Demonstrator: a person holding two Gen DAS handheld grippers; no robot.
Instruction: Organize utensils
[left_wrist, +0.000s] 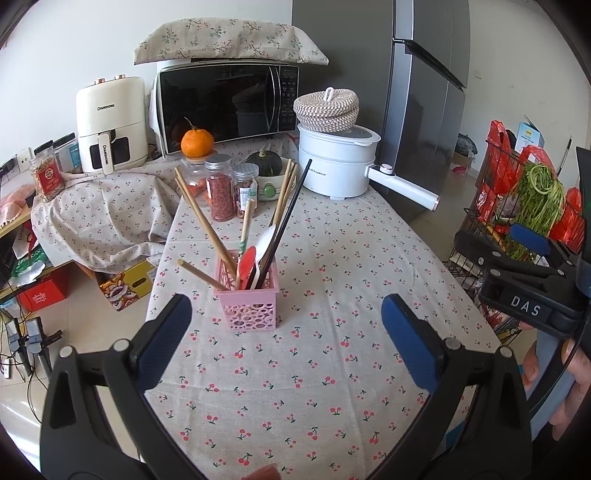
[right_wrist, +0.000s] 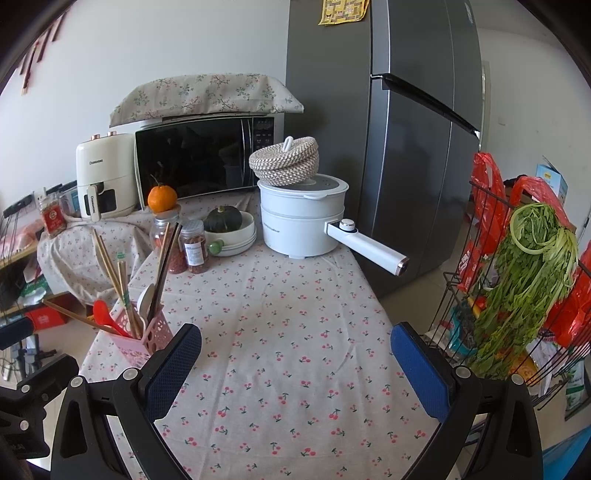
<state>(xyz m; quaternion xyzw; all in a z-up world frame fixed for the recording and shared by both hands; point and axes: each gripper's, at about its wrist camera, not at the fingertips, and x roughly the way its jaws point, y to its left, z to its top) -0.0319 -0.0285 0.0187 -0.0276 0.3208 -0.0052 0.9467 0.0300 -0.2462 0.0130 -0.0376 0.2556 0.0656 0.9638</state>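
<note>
- left wrist view: your left gripper (left_wrist: 286, 321) is spread wide, empty; one pink basket (left_wrist: 246, 301) stands just ahead between its fingers, with one red spoon (left_wrist: 246, 264) and one white spoon (left_wrist: 264, 240) among several chopsticks (left_wrist: 205, 221).
- right wrist view: your right gripper (right_wrist: 295, 349) is spread too, empty; that basket (right_wrist: 147, 338) is just left of its left finger.

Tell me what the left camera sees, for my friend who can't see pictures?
An open left hand-held gripper faces a pink basket holding chopsticks and spoons on a cherry-print tablecloth.

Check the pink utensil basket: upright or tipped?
Upright. The pink utensil basket sits flat on the cherry-print tablecloth, with the chopsticks and red spoon leaning out its top.
</note>
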